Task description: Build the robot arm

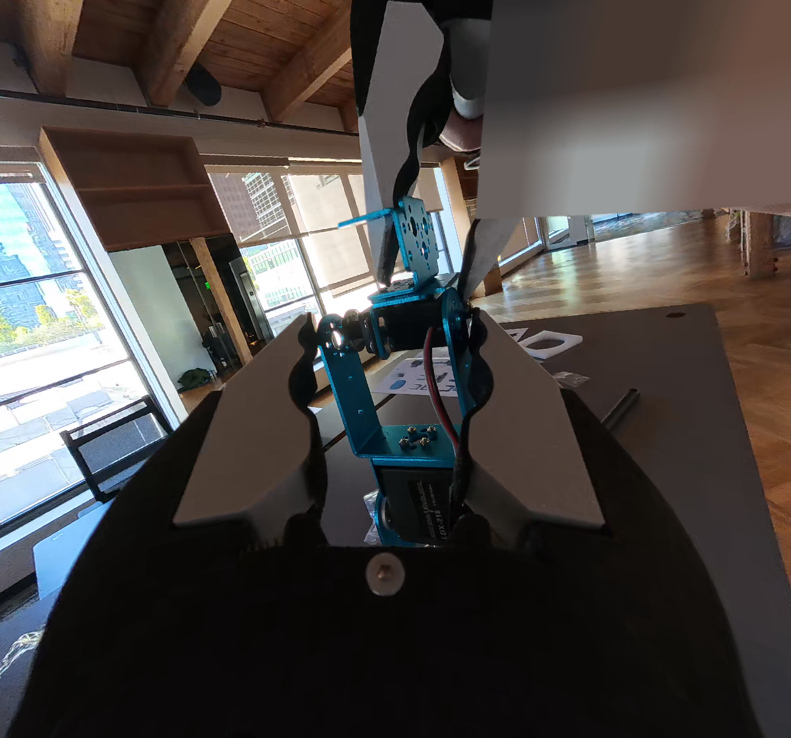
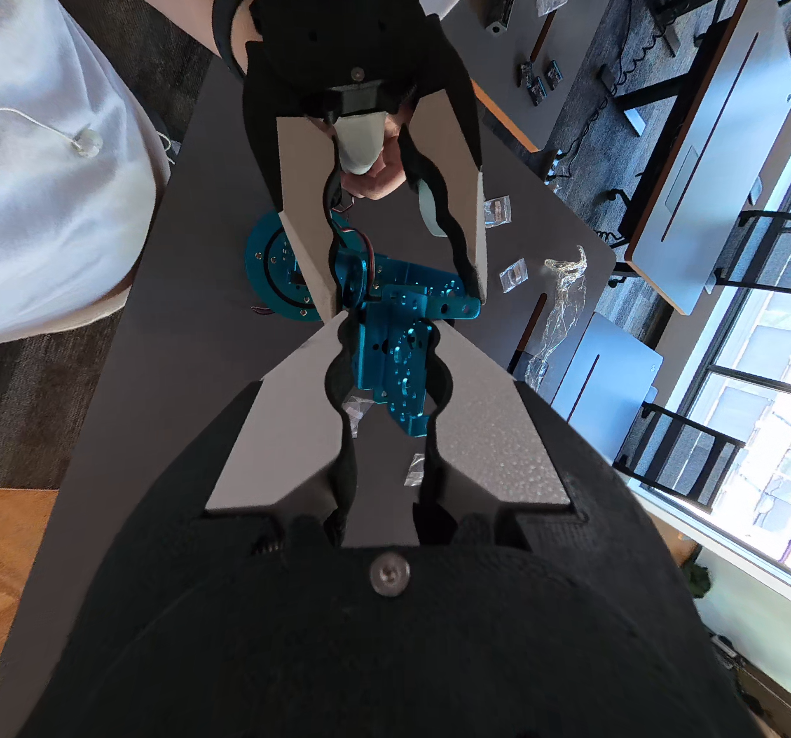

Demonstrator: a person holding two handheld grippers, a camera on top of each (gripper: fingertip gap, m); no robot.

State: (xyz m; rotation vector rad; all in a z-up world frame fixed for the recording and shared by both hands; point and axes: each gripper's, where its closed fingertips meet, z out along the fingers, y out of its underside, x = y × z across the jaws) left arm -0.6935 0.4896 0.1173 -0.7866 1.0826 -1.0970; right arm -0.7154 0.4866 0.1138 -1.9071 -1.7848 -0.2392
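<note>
Left wrist view: left gripper (image 1: 396, 326) clamped across the lower U-bracket of a blue servo-bracket assembly (image 1: 400, 392) held above the grey table (image 1: 642, 375). Right wrist view: right gripper (image 2: 389, 326) clamped on the assembly's upper perforated bracket (image 2: 404, 375); blue ring base (image 2: 274, 264) lies beneath.

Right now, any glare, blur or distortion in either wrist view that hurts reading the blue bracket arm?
Left wrist view: windows blown out, so the blue bracket arm is backlit and dim; a smooth masking patch fills the upper right; strong fisheye bends the edges. Right wrist view: evenly lit, arm sharp between the right tongs; glare only at the window on the right edge.
</note>
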